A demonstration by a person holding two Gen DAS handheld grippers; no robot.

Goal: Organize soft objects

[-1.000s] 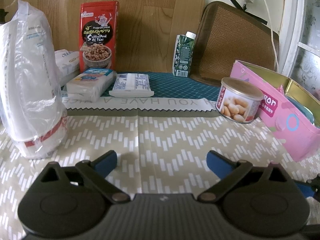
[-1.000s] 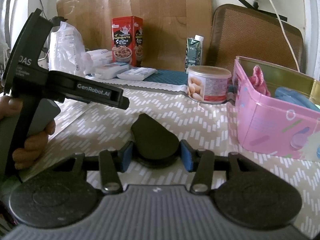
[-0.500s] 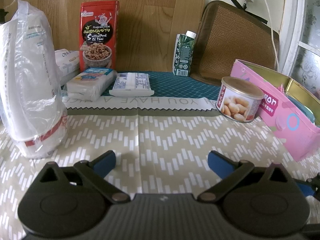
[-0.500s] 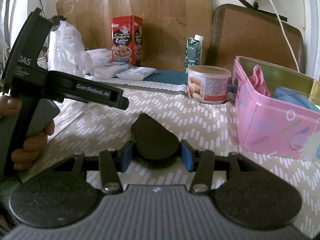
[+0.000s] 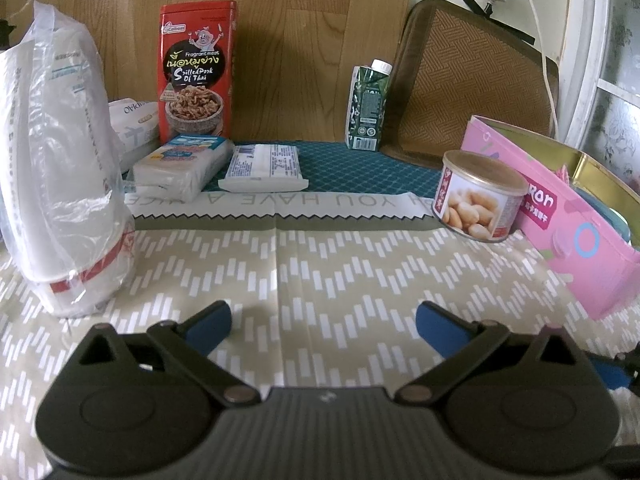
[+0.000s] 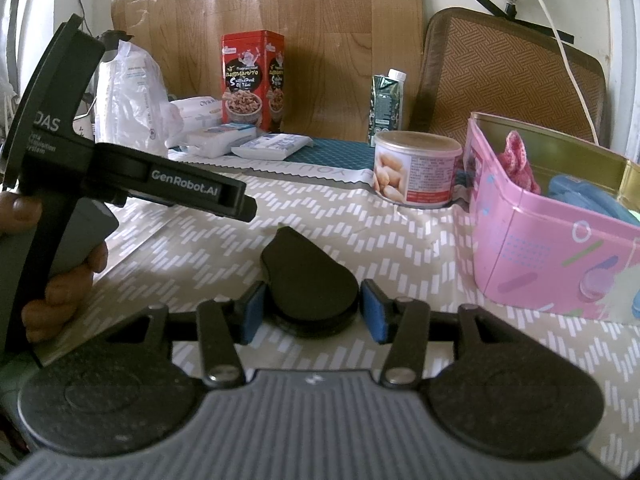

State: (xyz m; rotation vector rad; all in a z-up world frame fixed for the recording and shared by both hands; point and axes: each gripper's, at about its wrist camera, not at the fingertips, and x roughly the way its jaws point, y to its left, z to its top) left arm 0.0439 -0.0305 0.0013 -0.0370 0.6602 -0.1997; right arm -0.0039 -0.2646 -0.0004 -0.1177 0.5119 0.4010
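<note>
Nearest, the left claw [image 5: 322,318] hangs open over the chevron-patterned table [image 5: 320,264], its blue pads wide apart with nothing between them. The right claw [image 6: 312,308] has a black teardrop-shaped pouch [image 6: 308,276] between its blue pads. The pads sit close against the pouch's sides, and I cannot tell whether they press on it. The pouch seems to lie on the table.

In the right wrist view a hand [image 6: 60,280] grips the left tool, whose black housing [image 6: 132,176] reads "GenRobot.AI" and "DAS".

Further in, a pale paper strip [image 5: 280,202] crosses the table, with "YOU HAVE A" printed upside down. At its right end stands a round can [image 5: 480,196] picturing pale nuts, just beside an open pink tin [image 5: 560,232] showing the letters "RON". Inside the tin lie a pink knitted piece [image 6: 518,158] and a blue soft item [image 6: 588,196].

On the left a clear plastic bag [image 5: 60,168] holds stacked white cups with red bands. Behind the strip lie two flat wrapped tissue packs [image 5: 184,162] and [image 5: 264,166]; their print is too small to read.

At the back stand a red tin [image 5: 196,68] reading "Fragrant meat" and "Spilled Pork Of Thai", a green drink carton [image 5: 368,108], and a brown woven cushion [image 5: 468,84] against the wall.
</note>
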